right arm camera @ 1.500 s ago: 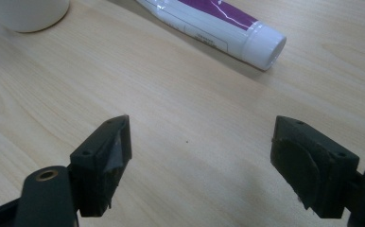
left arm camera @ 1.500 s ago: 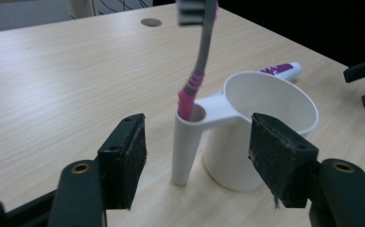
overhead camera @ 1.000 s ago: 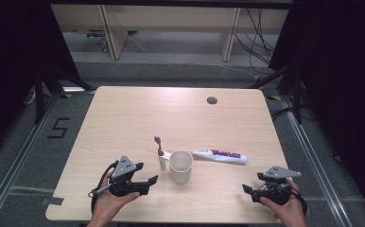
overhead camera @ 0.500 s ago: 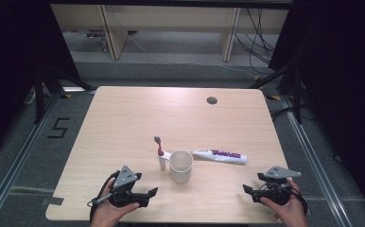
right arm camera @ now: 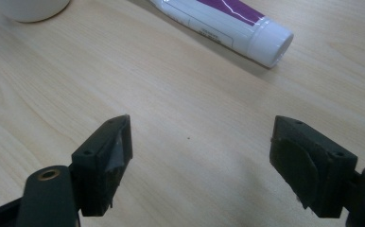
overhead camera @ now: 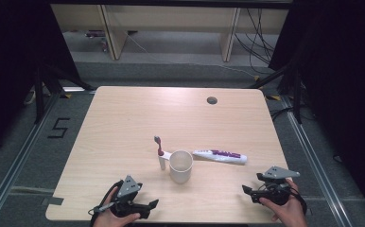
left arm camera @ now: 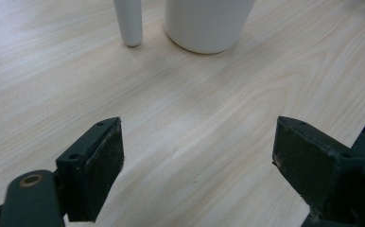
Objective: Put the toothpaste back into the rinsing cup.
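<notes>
High view: cup point(overhead camera: 181, 165) (white) between toothbrush point(overhead camera: 160, 151) and toothpaste tube point(overhead camera: 220, 156); touching.

Wooden table point(overhead camera: 124, 123); cup point(overhead camera: 181, 166); toothbrush point(overhead camera: 160, 152); toothpaste tube point(overhead camera: 220, 156).

My table point(overhead camera: 124, 123) is pale wood-grain laminate, smooth with a soft sheen. The cup point(overhead camera: 181, 165) looks like matt white plastic or ceramic; I cannot tell which. The toothpaste tube point(overhead camera: 220, 156) is glossy white plastic with purple print. The toothbrush point(overhead camera: 160, 152) handle is smooth white plastic. My 2 grippers' jaws are matt black plastic with rough, scuffed pads point(left arm camera: 112, 161).
</notes>
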{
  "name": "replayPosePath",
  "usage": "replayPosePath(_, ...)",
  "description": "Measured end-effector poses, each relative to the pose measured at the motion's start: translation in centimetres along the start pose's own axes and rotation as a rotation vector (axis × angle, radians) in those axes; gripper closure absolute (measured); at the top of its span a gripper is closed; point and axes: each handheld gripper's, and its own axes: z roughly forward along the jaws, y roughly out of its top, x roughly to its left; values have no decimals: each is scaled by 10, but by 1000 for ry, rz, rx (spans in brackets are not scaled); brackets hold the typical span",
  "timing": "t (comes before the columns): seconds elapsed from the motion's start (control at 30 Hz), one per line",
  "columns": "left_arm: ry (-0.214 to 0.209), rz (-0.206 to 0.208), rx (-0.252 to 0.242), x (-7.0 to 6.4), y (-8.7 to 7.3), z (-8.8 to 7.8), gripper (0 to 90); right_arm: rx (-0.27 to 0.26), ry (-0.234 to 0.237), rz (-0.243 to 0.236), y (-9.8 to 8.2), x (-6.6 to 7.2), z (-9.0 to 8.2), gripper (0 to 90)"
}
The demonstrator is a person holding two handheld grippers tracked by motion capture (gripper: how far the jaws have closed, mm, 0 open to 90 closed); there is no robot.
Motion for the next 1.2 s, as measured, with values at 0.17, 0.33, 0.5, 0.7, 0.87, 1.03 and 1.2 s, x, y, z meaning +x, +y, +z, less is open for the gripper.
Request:
replayPosePath(0.17,5,6,18,1,-2,1,166,6,8,-7,2,2,0,247)
replayPosePath(0.33,6,14,21,1,-4,1,166,10,-10,-88,10,3,-1,253)
replayPosePath(0.5,5,24,32,-1,-5,1,166,21,-17,-130,17,4,-1,253)
replayPosePath(0.7,11,22,29,-1,-7,2,167,44,-13,-201,32,6,2,276)
replayPosePath(0.87,11,23,34,-1,-7,3,168,76,-15,-253,45,9,9,293)
replayPosePath(1.03,10,18,29,0,-8,2,168,92,-16,-281,57,8,20,317)
replayPosePath(1.2,10,16,38,-1,-8,2,169,117,-20,-325,73,12,32,327)
